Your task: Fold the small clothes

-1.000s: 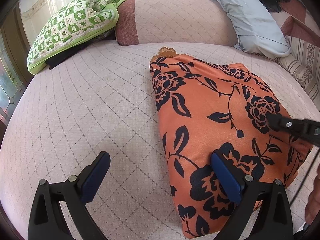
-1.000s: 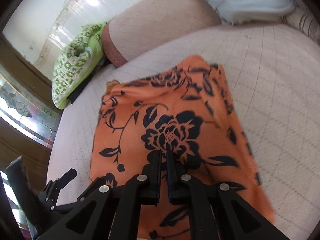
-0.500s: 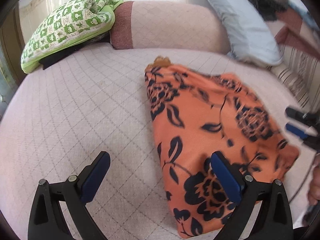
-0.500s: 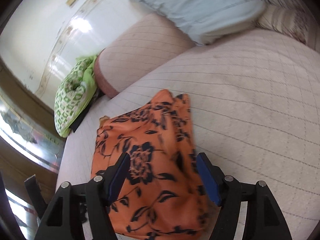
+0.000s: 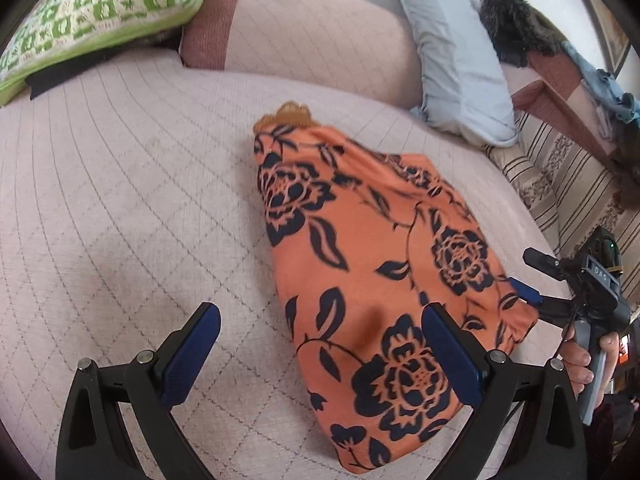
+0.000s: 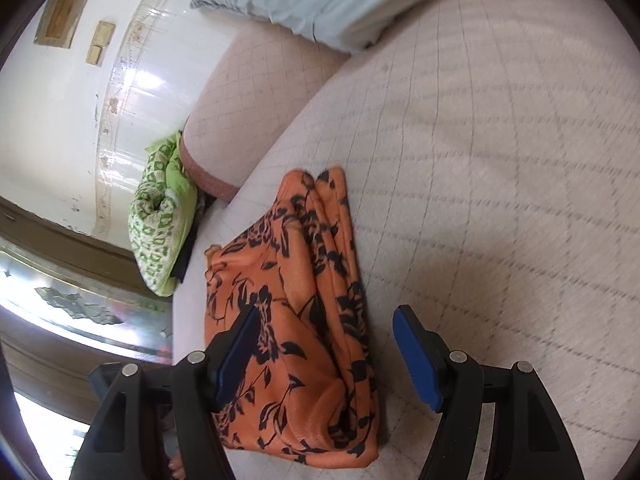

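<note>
green patterned pillow (image 5: 100,12) cut off by the frame's edge; quilted bed cover (image 6: 520,184) blurred — near garment (image 6: 296,320) edge hidden behind gripper arms

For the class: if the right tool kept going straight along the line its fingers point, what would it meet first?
Most likely the folded orange floral garment lying between the open right tool fingers; depth is uncertain, and the quilted bed cover lies just beyond.

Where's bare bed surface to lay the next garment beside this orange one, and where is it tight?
Free: the quilted cover between the orange floral garment and the green patterned pillow; also the stretch beyond the garment's far edge in the right wrist view. Crowded: the headboard end, with the bolster, blue pillow and piled clothes.
</note>
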{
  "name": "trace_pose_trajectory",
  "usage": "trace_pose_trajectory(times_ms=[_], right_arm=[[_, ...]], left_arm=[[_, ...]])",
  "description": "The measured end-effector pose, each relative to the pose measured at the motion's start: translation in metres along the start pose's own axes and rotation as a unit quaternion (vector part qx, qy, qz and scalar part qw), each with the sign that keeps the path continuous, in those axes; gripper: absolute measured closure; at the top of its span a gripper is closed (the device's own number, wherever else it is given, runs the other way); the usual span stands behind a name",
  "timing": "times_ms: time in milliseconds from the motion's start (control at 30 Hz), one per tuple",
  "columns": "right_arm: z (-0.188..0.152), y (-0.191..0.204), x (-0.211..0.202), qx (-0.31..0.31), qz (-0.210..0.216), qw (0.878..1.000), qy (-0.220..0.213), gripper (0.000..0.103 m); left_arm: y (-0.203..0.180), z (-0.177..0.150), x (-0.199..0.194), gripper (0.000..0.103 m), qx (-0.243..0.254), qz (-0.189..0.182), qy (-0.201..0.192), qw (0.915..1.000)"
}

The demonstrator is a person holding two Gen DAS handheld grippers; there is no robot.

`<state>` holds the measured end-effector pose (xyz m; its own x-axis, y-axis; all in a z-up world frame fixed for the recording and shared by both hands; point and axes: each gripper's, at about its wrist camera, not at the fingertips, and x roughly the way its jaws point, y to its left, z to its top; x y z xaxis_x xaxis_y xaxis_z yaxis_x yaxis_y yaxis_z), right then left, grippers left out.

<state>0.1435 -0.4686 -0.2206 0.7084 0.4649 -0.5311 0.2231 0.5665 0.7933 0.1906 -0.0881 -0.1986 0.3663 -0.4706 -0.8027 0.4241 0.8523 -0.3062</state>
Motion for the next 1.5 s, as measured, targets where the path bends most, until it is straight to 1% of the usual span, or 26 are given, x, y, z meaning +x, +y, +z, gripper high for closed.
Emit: trace_pose_trajectory(times_ms=[133, 233, 300, 400, 533, 600, 667, 900, 1200, 1400, 1500], right_arm=[[0.000, -0.005, 0.012, 0.013, 0.007, 1.000, 0.022, 0.031], [0.001, -0.011, 0.020, 0.026, 0.014, 0.999, 0.036, 0.031], [0.001, -0.014, 0.026, 0.034, 0.013, 0.998, 0.041, 0.031], [0.001, -0.014, 0.032, 0.035, 0.010, 0.998, 0.046, 0.031], [0.001, -0.007, 0.035, 0.025, 0.018, 0.999, 0.045, 0.031], [0.000, -0.005, 0.040, 0.023, 0.016, 0.998, 0.050, 0.031], [-0.003, -0.006, 0.048, 0.027, 0.012, 0.998, 0.062, 0.031], [-0.004, -0.003, 0.060, 0.031, 0.024, 0.997, 0.065, 0.031], [-0.009, 0.006, 0.070, 0.011, 0.027, 0.997, 0.074, 0.030], [-0.011, 0.011, 0.074, -0.001, 0.036, 0.996, 0.078, 0.029], [-0.014, 0.015, 0.076, -0.015, 0.032, 0.996, 0.078, 0.029]], left_arm=[[0.005, 0.000, 0.010, 0.003, -0.012, -0.024, 0.020, 0.9994], [0.006, 0.000, 0.017, 0.003, -0.017, -0.020, 0.026, 0.9993], [0.005, 0.000, 0.019, 0.003, -0.015, -0.004, 0.024, 0.9996], [0.000, 0.001, 0.015, 0.003, -0.003, 0.032, 0.005, 0.9995], [-0.005, 0.004, 0.013, 0.003, 0.015, 0.071, -0.012, 0.9973], [-0.009, 0.006, 0.016, 0.003, 0.028, 0.086, -0.012, 0.9958], [-0.012, 0.006, 0.019, 0.003, 0.039, 0.092, -0.010, 0.9950], [-0.012, 0.009, 0.021, 0.003, 0.045, 0.089, -0.009, 0.9949], [-0.015, 0.015, 0.030, 0.003, 0.038, 0.079, -0.004, 0.9961], [-0.021, 0.019, 0.043, 0.003, 0.034, 0.059, 0.009, 0.9976], [-0.024, 0.019, 0.048, 0.003, 0.031, 0.050, 0.016, 0.9981]])
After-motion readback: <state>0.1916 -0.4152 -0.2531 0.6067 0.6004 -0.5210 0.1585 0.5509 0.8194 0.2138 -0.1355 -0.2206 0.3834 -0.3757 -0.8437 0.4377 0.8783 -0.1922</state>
